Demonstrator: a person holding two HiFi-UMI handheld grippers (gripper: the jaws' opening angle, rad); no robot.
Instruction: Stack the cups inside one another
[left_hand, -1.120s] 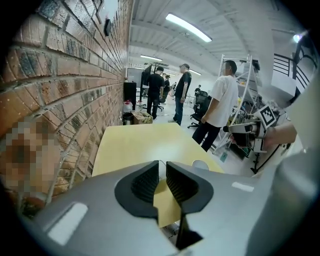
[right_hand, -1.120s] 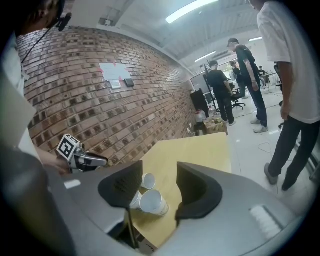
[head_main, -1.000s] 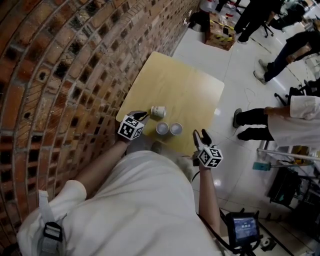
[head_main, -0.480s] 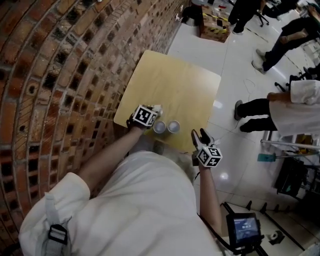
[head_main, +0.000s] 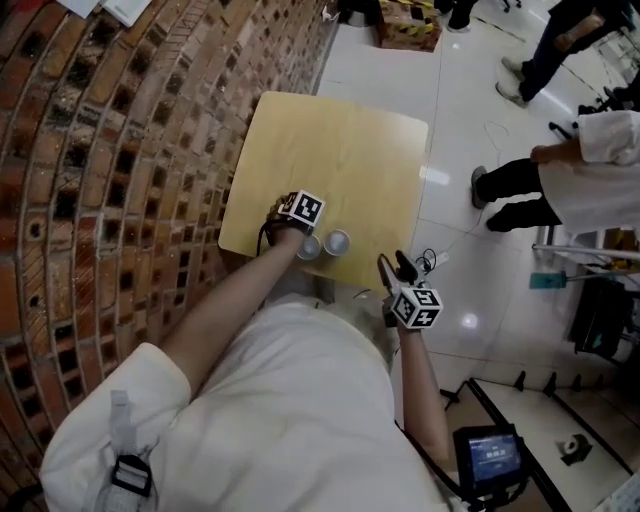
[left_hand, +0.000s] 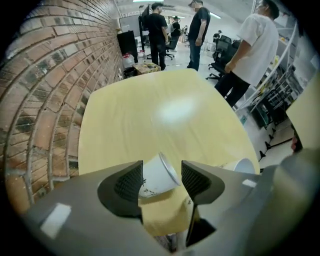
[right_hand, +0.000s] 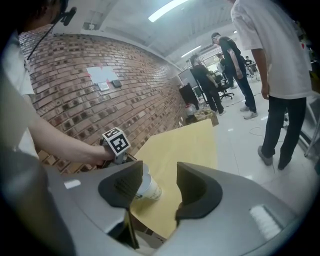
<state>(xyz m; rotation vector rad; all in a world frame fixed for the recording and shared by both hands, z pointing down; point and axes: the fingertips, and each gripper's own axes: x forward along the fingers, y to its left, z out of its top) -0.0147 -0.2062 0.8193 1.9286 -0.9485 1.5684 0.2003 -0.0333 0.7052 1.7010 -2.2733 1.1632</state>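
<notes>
The left hand-held gripper (left_hand: 162, 175), its jaws just opened wide, has a tilted cup (left_hand: 152, 181) loose between them over the counter (left_hand: 165, 115). The right hand-held gripper (right_hand: 157, 187) hangs released and empty. As far as I can see, nothing is properly nested yet.

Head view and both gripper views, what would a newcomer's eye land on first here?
The left gripper points down over the yellow table. Its fingers have just been opening wide, and a white paper cup lies tipped on its side between them. Two upright cups stand side by side at the table's near edge, and a brick wall fills the left of the head view.
</notes>
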